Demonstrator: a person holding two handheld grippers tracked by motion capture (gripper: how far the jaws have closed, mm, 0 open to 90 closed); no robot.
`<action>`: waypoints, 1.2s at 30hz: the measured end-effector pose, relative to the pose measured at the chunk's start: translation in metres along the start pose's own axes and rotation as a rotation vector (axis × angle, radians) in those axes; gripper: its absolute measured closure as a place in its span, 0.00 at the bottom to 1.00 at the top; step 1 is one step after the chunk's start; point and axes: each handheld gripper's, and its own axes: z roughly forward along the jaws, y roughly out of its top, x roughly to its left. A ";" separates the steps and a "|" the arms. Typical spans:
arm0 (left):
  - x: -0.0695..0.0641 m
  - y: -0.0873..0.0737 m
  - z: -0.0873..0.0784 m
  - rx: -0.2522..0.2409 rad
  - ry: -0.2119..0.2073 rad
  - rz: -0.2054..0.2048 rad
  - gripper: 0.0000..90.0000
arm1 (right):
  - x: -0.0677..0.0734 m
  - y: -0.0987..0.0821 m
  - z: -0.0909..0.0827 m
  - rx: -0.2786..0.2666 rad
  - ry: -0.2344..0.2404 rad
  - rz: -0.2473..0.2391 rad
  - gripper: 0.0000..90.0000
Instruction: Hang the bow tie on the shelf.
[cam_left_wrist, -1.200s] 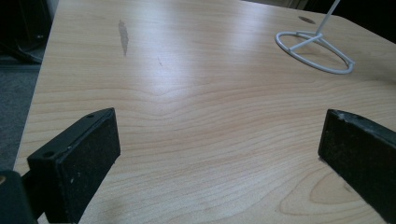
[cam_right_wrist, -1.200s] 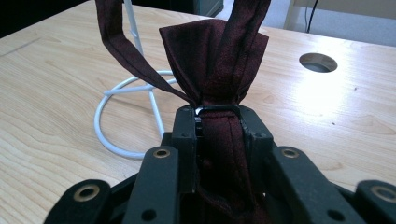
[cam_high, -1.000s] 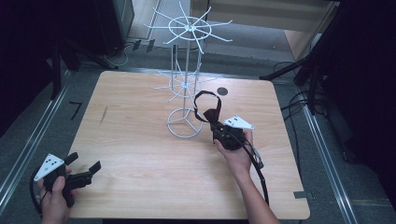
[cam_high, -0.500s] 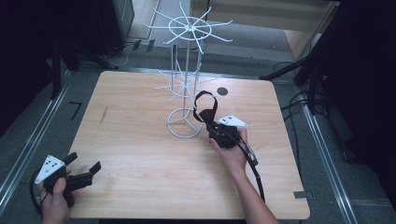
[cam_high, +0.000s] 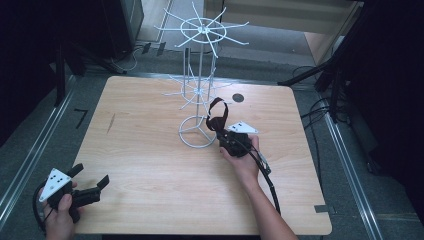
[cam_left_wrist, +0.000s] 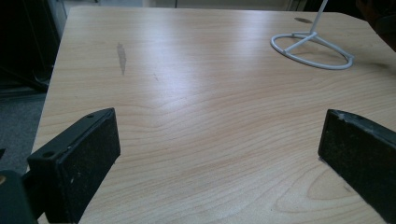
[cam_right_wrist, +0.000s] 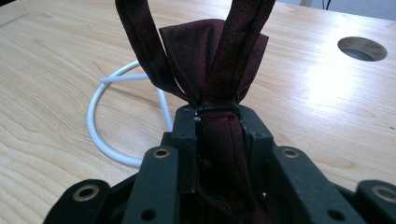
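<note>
Black right claw (cam_high: 222, 131), brass-ringed screw holes, grey 3-cornered plate, trailing black cable.

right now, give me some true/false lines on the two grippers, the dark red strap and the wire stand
1. The right gripper is shut on the dark red strap. True.
2. The left gripper holds the strap. False: its jaws stand apart with bare table between them.
3. The white wire stand stands upright. True.
4. The strap hangs from one of the stand's top arms. False: it is in the right gripper, beside the stand's ring base.
</note>
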 end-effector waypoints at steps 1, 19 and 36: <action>0.000 0.000 0.000 -0.001 0.001 0.001 0.00 | 0.000 0.000 0.001 0.002 -0.001 -0.001 0.81; 0.001 0.000 0.000 0.006 -0.013 0.002 0.00 | -0.003 -0.002 -0.006 -0.013 0.044 -0.004 0.40; 0.004 0.001 0.002 0.000 -0.028 -0.028 0.00 | -0.015 -0.012 -0.035 -0.008 -0.020 -0.048 0.10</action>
